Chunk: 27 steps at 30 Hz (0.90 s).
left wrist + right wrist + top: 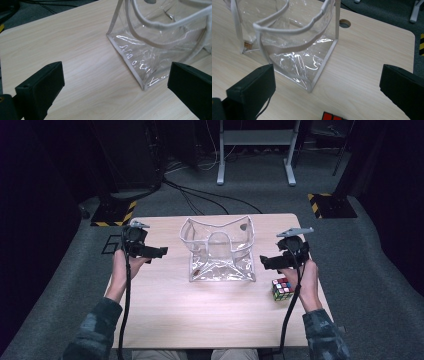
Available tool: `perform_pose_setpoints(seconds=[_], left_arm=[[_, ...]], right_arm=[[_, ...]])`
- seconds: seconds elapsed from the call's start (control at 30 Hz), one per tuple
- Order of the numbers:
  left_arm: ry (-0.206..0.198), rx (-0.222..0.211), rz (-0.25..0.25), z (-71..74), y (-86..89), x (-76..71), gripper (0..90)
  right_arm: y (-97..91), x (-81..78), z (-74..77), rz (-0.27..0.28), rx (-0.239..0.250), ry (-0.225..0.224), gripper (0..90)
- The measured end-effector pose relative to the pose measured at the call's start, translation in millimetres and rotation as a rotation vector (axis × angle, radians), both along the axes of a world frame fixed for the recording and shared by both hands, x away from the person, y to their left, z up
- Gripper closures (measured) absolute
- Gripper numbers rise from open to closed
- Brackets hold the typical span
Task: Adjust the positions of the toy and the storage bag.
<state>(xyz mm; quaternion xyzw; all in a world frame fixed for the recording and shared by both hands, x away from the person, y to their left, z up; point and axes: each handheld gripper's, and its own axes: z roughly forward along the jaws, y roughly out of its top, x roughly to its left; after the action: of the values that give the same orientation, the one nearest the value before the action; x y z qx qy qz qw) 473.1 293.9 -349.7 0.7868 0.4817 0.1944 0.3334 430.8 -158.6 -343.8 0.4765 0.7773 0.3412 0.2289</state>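
Observation:
A clear plastic tote bag [218,251] with white trim and handles stands open at the middle of the wooden table [200,315]. My left gripper [160,252] hovers to its left, pointing at it, open with nothing between the jaws. My right gripper [265,262] hovers to its right, also open and empty. A colourful puzzle cube [282,289] lies on the table under my right hand. In the left gripper view the bag's corner [150,45] sits ahead of my left gripper [115,85]. In the right gripper view the bag [294,42] stands beyond my right gripper [328,87], with the cube [333,116] at the bottom edge.
A small brown item [248,45] lies inside the bag at a bottom corner. A round hole [344,23] pierces the tabletop behind the bag. Black-and-yellow striped bases [114,213] and cables lie on the grey floor beyond the table, with a grey stand [255,150] farther back.

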Motion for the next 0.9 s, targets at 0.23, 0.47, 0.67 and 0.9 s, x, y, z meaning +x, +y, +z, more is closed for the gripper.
perform_pose_setpoints(seconds=[0.23,0.47,0.67,0.9], left_arm=[[-0.004,0.007,0.001,-18.9,11.6,-22.6,0.3],[0.011,0.043,0.012,-39.7,24.7,-43.4,0.3],[0.035,0.065,0.028,-61.3,36.0,-57.2,0.3],[0.101,0.075,0.046,-95.9,48.7,-69.6,0.4]], right_arm=[[-8.9,-28.3,-18.7,0.0,-0.019,-0.014,0.0],[-27.1,-56.2,-41.8,-0.018,-0.017,-0.009,0.0],[-41.0,-69.7,-55.6,-0.041,-0.008,0.002,0.0],[-62.2,-85.8,-86.3,-0.104,0.009,0.03,0.0]])
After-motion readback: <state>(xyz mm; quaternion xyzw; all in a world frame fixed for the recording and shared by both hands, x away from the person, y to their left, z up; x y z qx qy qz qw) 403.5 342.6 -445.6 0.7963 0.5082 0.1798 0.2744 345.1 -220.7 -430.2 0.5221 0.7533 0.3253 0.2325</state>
